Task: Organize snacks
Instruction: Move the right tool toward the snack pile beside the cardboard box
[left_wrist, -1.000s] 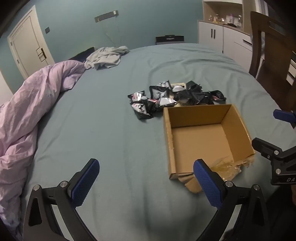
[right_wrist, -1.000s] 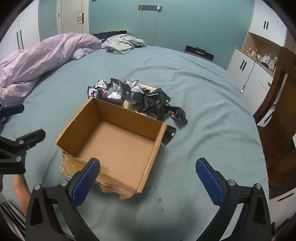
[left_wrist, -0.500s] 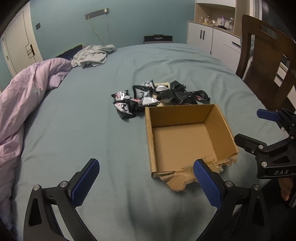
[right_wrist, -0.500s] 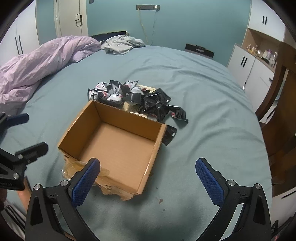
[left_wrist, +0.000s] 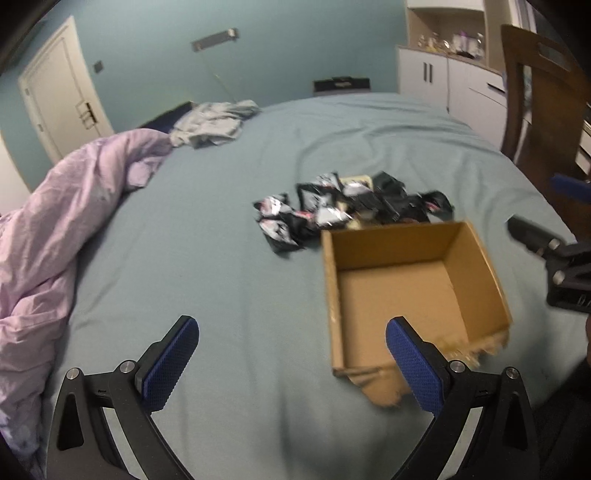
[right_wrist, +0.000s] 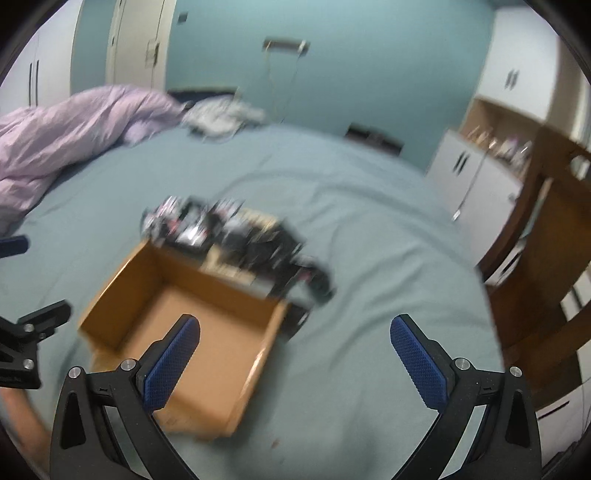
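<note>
With the left gripper (left_wrist: 291, 356) and right gripper (right_wrist: 295, 360) both spread wide and holding nothing, approach one loose outer packet of the snack pile (left_wrist: 351, 206), which lies just behind the far wall of the cardboard box (left_wrist: 406, 288). The packets are crinkled, glossy black film; the corrugated box is open-topped, empty and torn along its near edge, on a soft blue-grey bedspread (left_wrist: 221, 277).

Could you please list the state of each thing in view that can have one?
Cardboard box: open, empty, near edge torn.
Snack packets: heaped on the bed behind the box, none inside.
Left gripper: open, holding nothing.
Right gripper: open, holding nothing.
Door: shut.
Cabinet doors: shut.
</note>
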